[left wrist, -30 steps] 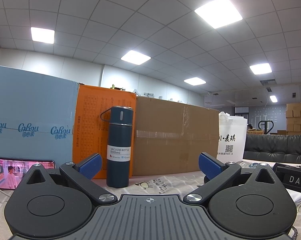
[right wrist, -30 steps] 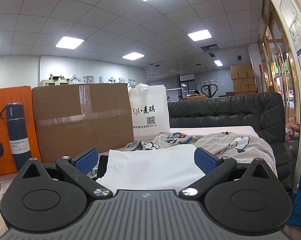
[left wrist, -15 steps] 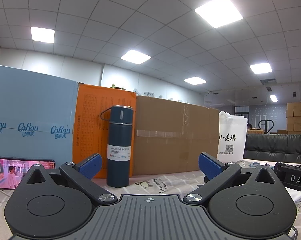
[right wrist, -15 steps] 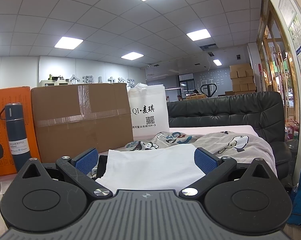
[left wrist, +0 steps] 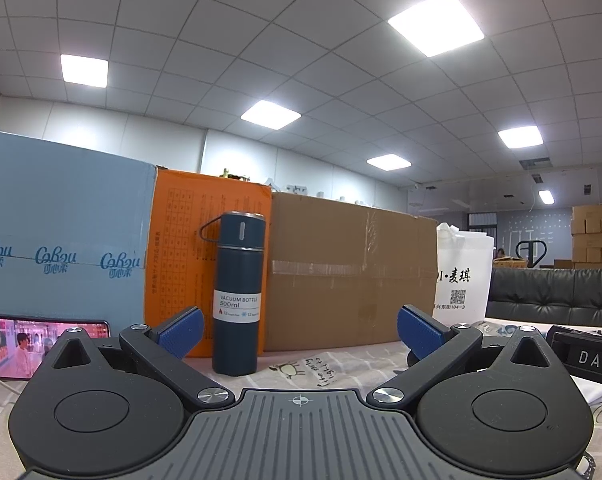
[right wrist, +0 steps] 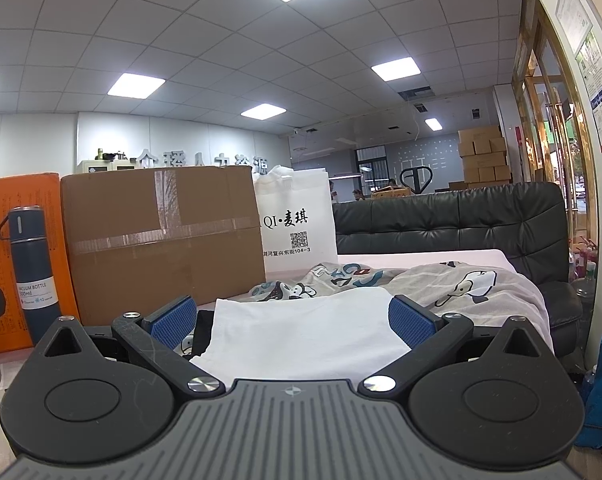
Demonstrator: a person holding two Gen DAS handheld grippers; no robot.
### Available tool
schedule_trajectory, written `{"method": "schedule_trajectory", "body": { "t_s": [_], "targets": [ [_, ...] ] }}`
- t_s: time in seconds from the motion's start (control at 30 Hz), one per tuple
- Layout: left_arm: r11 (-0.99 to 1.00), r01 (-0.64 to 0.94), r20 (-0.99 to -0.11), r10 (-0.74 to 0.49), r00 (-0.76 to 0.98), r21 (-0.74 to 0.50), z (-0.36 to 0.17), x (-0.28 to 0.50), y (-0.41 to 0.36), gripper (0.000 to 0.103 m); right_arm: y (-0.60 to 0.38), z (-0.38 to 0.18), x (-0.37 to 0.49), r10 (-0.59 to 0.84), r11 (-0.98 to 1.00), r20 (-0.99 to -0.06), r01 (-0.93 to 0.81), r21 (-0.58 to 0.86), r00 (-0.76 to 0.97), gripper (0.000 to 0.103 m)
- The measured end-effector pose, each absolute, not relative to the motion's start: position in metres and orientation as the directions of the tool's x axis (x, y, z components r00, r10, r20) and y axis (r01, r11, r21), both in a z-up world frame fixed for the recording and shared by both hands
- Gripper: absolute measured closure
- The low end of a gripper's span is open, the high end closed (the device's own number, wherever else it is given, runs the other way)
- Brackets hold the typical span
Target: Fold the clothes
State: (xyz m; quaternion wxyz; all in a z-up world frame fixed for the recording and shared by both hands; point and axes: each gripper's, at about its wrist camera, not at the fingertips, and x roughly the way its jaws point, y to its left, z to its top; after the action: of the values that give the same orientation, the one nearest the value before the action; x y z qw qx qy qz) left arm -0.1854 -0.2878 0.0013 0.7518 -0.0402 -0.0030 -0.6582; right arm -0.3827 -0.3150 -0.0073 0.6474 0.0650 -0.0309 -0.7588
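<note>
Nearest in the right wrist view: right gripper [right wrist: 293, 318], blue-padded fingers [right wrist: 411, 320] spread wide, nothing between them but air. Just beyond and below the fingers, a flat white cotton garment [right wrist: 301, 334], apparently a T-shirt, spread on the work surface, with a dark strip of something at its left edge, too hidden to name. Past it, a rumpled grey cartoon-print sheet [right wrist: 469, 284] draped toward a black tufted leather sofa [right wrist: 453, 220]. Farther back, a white non-woven tote bag with black printed characters [right wrist: 297, 224], a taped brown cardboard box [right wrist: 161, 236], an orange carton [right wrist: 17, 192] and a tall navy-blue steel vacuum bottle [right wrist: 33, 268].

Nearest in the left wrist view: left gripper [left wrist: 299, 334], likewise spread wide and empty, aimed at the bottle rather than at the cloth. Only a sliver of white fabric at the far right edge, beside a black device marked "DAS" [left wrist: 581, 354]. At far left, a lit smartphone propped on its side [left wrist: 49, 342] against a pale blue printed carton [left wrist: 61, 236].

Judged stage: fold not yet begun, 0 of 2 grippers on cloth.

Risks from here:
- Pinching sheet together with shirt, since both lie in contact and the sheet is loose; fold would drag the bedding.
- Grabbing only 1 layer at a hem, leaving the lower layer behind and the fold skewed.
- Left gripper sweeping sideways toward the shirt and tipping the upright bottle, which is narrow and stands directly ahead.
- Snagging the dark strip at the shirt's left edge.
</note>
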Motion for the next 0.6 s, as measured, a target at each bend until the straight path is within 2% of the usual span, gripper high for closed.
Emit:
{"method": "schedule_trajectory", "body": {
  "t_s": [0.6],
  "targets": [
    [0.128, 0.990, 0.054, -0.990, 0.131, -0.057, 0.0010, -0.1846, -0.2887, 0.000, -0.3158, -0.0074, -0.3833, -0.986, -0.159, -0.064, 0.978, 0.131, -0.152, 0.000]
  ]
}}
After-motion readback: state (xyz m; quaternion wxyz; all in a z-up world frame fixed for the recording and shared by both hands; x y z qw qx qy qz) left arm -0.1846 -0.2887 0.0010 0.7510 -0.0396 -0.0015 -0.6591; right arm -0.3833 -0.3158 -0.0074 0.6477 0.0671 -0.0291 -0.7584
